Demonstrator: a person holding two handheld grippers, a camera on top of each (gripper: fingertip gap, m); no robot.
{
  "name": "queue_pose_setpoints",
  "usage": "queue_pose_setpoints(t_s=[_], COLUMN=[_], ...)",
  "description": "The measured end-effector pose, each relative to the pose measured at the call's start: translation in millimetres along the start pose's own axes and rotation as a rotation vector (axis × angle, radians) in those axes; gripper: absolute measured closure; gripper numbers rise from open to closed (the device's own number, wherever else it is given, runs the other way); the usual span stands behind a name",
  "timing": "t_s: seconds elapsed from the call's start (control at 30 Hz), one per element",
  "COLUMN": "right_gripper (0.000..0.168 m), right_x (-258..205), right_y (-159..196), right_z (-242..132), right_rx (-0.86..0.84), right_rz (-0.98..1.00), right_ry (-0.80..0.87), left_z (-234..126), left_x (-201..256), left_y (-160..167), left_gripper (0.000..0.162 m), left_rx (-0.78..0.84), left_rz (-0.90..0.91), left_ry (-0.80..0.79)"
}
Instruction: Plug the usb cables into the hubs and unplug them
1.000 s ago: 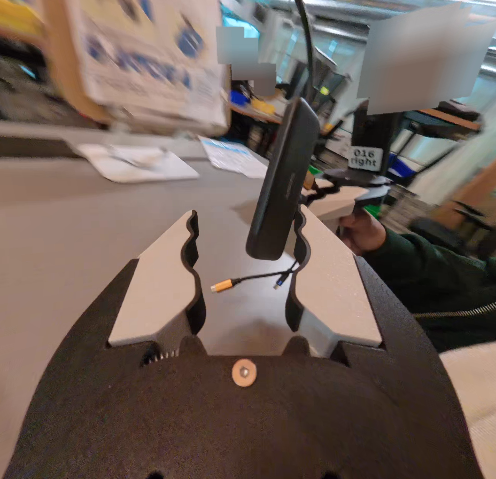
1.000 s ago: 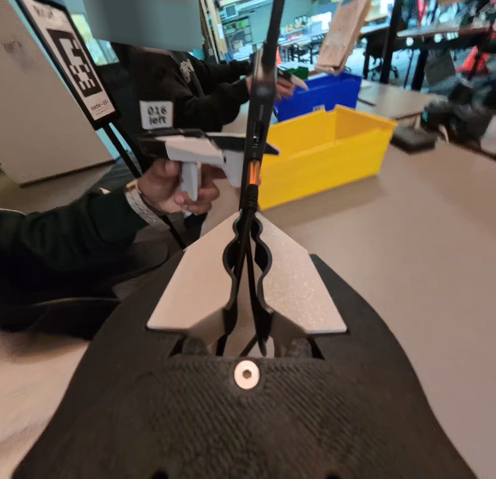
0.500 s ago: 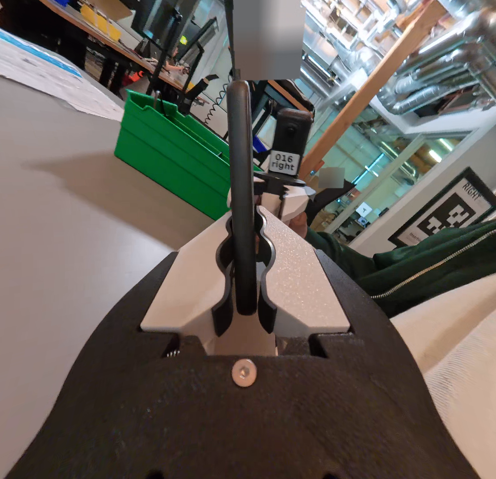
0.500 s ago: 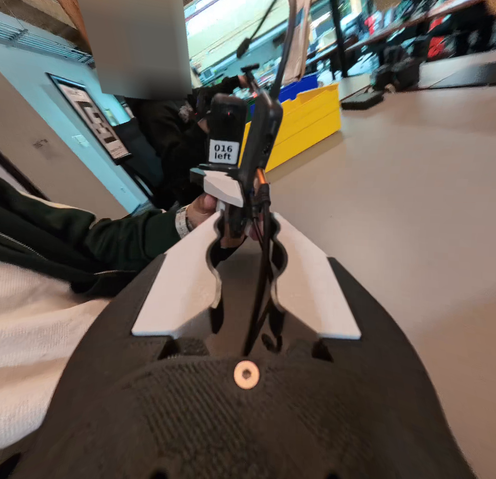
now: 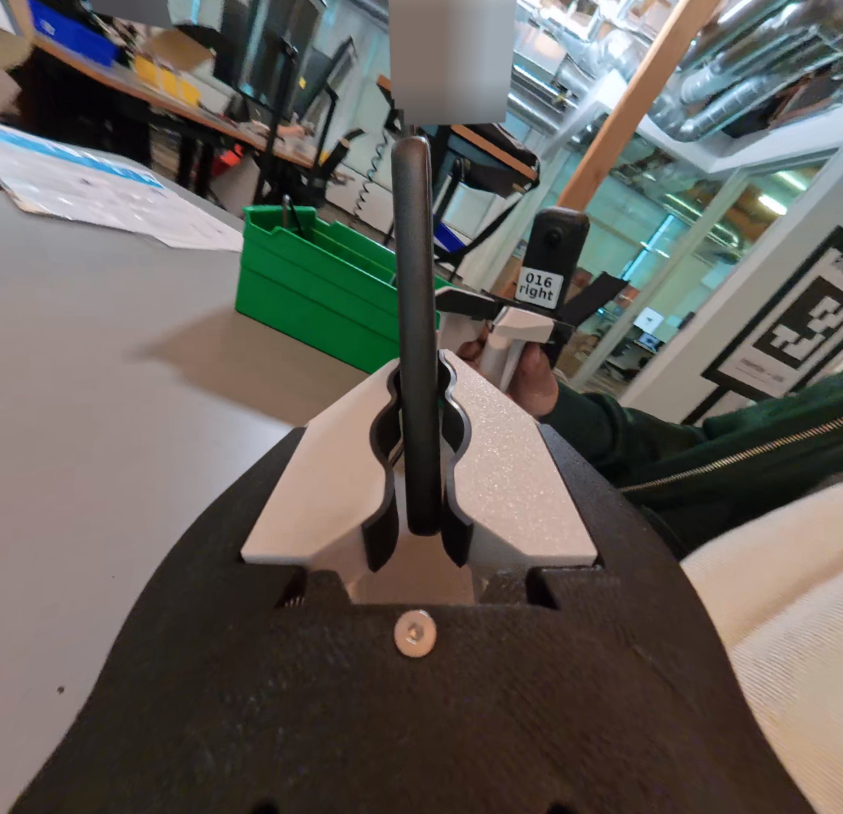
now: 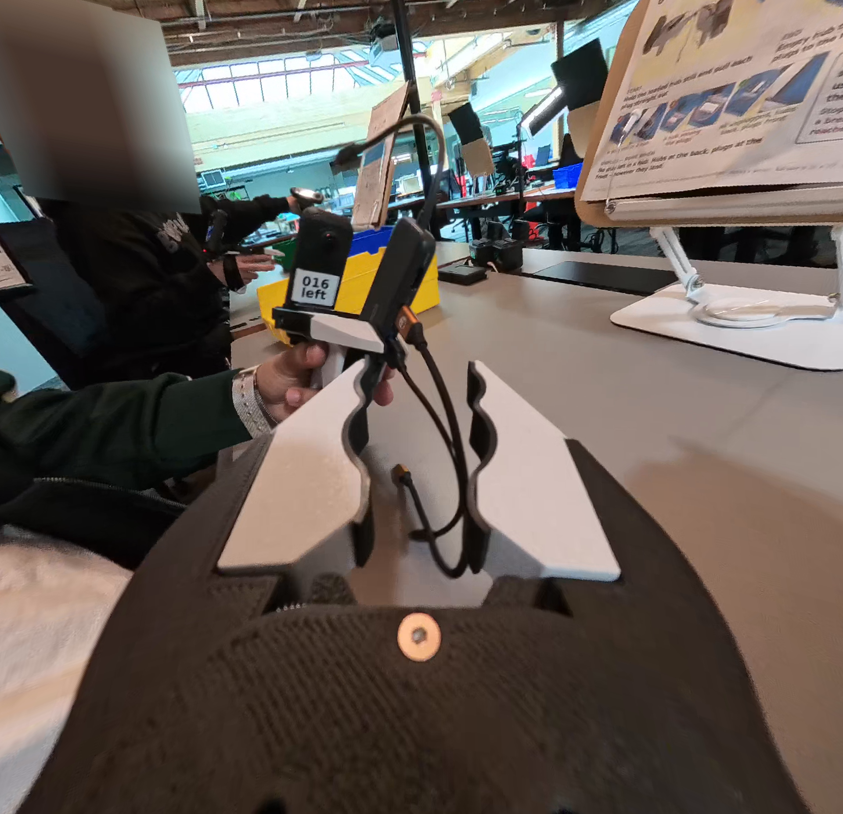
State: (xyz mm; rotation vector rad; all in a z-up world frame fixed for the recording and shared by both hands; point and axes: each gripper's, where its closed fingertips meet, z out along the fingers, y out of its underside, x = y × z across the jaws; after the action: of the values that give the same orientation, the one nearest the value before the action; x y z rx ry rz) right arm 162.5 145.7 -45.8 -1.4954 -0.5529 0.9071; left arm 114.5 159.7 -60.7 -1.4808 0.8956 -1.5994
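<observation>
My left gripper [image 5: 419,372] is shut on a dark USB hub [image 5: 413,336] and holds it upright and edge-on above the grey table [image 5: 114,427]. In the right wrist view the hub [image 6: 397,281] stands in the left gripper [image 6: 381,340]. An orange plug [image 6: 408,325] sits in the hub's side, with a darker plug just below it. Their black cables [image 6: 451,450] hang down in a loop between my right fingers. A loose orange-tipped end [image 6: 401,470] lies there too. My right gripper [image 6: 417,372] is open and holds nothing. It also shows in the left wrist view [image 5: 497,318], just behind the hub.
A green bin [image 5: 310,299] stands on the table beyond the hub. A yellow bin [image 6: 351,286] stands behind the left gripper. A white stand with an instruction sheet [image 6: 730,309] is at the right. A person in dark clothes [image 6: 150,268] sits at the left.
My left gripper has closed on the hub and turned it upright. My right gripper has let go of the cable and opened. Both views have swung round.
</observation>
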Motion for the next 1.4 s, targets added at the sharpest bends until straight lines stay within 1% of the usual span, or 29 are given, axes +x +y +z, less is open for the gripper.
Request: queue_pose_setpoints(t_s=[0.07,0.13,0.23,0.3,0.37,0.43,0.5,0.57,0.63,0.7,0.77,0.87,0.97,1.03,1.07,1.13,1.2,1.4], right_gripper=[0.126,0.125,0.125,0.12,0.118,0.116,0.127,0.137,0.143,0.144,0.144,0.147,0.146,0.141,0.142,0.157,0.16,0.147], right_x=[-3,-10,-17,-23,-28,-31,-40,-45,-44,-43,-45,-49,-56,-57,-58,-63,-69,-68], right_y=[1,2,9,10,7,9,5,-5,-6,2,11,19,22,20,16,10,13,33], right_z=[-2,-4,-5,-6,-5,-6,-7,-12,-15,-17,-18,-24,-36,-45,-51,-60,-62,-57], right_rx=[0.001,-0.001,-0.034,-0.038,-0.019,-0.036,-0.037,0.011,0.03,-0.003,-0.046,-0.082,-0.1,-0.104,-0.098,-0.087,-0.1,-0.208], right_rz=[0.015,-0.013,-0.078,-0.098,-0.129,-0.149,-0.17,-0.217,-0.247,-0.239,-0.229,-0.254,-0.32,-0.4,-0.453,-0.551,-0.605,-0.649], right_ry=[-0.007,-0.003,0.029,0.039,0.048,0.052,0.025,0.032,0.056,0.057,0.055,0.074,0.117,0.187,0.231,0.285,0.291,0.309], left_z=[-3,-6,-8,-8,-8,-9,-10,-12,-14,-14,-11,-8,-1,5,8,14,19,23], left_x=[-2,1,6,11,17,18,19,23,25,26,25,37,55,64,67,72,77,86], left_y=[-6,-7,1,1,2,6,8,8,10,15,20,30,40,49,54,60,62,73], left_gripper=[0.152,0.152,0.152,0.152,0.152,0.152,0.152,0.152,0.152,0.152,0.152,0.152,0.152,0.151,0.151,0.152,0.152,0.152], left_rx=[0.047,0.071,0.052,0.059,0.064,0.054,0.055,0.056,0.046,0.024,-0.005,-0.011,-0.026,-0.032,-0.032,-0.02,-0.003,-0.023], left_rz=[-0.001,-0.005,0.0,0.002,0.008,0.004,-0.021,-0.048,-0.061,-0.046,-0.001,-0.006,-0.047,-0.092,-0.113,-0.138,-0.147,-0.153], left_ry=[-0.041,-0.055,-0.067,-0.069,-0.053,-0.054,-0.042,-0.007,0.009,-0.001,-0.045,-0.035,-0.016,0.001,0.006,-0.002,0.004,0.004])
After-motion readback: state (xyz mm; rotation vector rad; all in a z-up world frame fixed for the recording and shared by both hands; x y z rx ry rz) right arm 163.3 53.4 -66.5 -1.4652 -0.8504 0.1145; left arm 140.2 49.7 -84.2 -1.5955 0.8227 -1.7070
